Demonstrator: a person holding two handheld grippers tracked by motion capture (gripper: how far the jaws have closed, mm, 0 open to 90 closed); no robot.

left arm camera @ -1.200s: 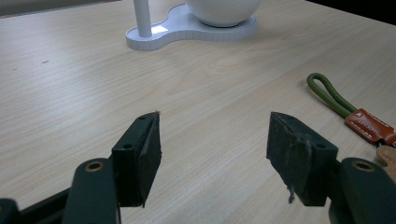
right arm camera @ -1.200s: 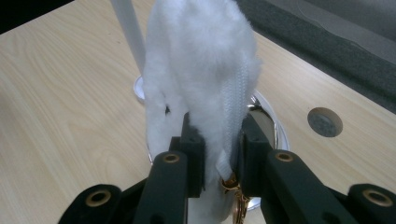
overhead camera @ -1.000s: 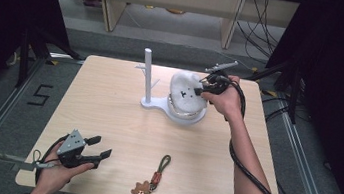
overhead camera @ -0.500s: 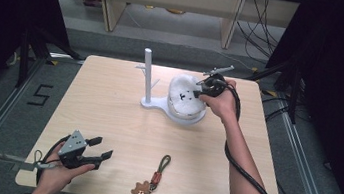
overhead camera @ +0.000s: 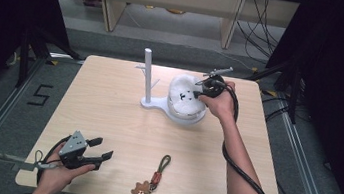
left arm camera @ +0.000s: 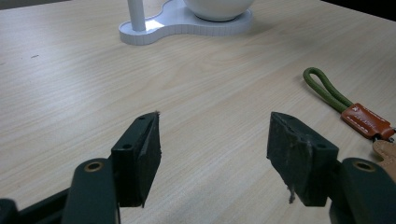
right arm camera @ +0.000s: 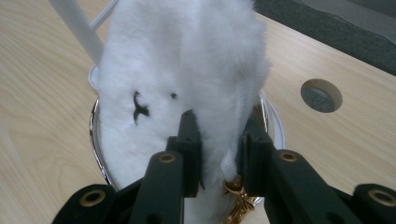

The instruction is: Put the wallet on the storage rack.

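Fingers of right gripper (right arm camera: 218, 154) pinched on plush (right arm camera: 187, 70) over bowl (overhead camera: 185, 116), far bench edge, probably to lift; left gripper (left arm camera: 212, 154) wide open, empty, near-left corner.

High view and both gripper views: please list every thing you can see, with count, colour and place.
plush toy: one, white, in the bowl at the table's far right, pinched by the right gripper
stand: one, white, upright post on a base that carries the bowl
keychain: one, green loop, orange tab, brown charm, near edge
table: one, light wood
left gripper: one, black fingers apart, near left corner
right gripper: one, black fingers closed on the plush toy
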